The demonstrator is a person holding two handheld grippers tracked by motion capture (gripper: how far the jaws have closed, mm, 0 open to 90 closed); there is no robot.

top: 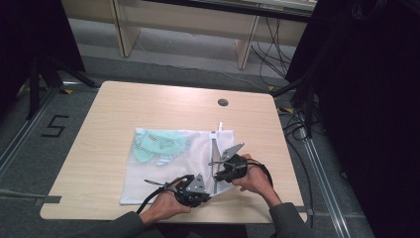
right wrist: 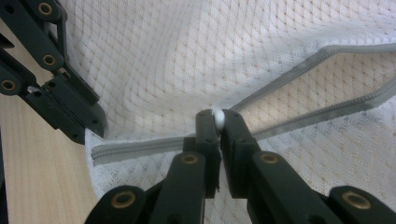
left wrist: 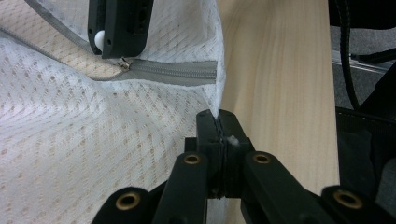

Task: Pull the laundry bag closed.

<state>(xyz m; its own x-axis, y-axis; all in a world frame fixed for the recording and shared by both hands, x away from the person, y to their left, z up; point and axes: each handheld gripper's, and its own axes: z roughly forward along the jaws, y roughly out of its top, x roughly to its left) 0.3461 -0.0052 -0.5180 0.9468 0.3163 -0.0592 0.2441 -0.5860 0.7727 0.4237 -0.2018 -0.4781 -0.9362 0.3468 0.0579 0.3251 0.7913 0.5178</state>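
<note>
I am working on a white mesh bag (top: 168, 163) that lies flat on the tabletop (top: 109, 114), close to the near edge and a bit toward the right side. Something green (top: 161, 144) is inside the bag, up near its far left corner. A grey zipper (left wrist: 173, 73) runs along the bag's right edge, and part of it is open, so I can see the wood through the gap.

My left gripper (left wrist: 218, 122) is squeezed shut on the bag's cloth, right at the corner by the closed end of the zipper. I think I hold it there so the bag stays still and the zipper stays tight and straight. If the corner were loose, the bag would just slide along when I pull.

My right gripper (right wrist: 218, 120) is pinched shut on the little white ball pull (right wrist: 218, 117) of the zipper. The ball sits right between the tips of the jaws. The slider is at the spot where the two open zipper sides meet.

The two grippers are near each other, close to the near right corner of the tabletop. The zipper's closed part lies between them. The open part runs away from the right gripper, toward the far edge.
</note>
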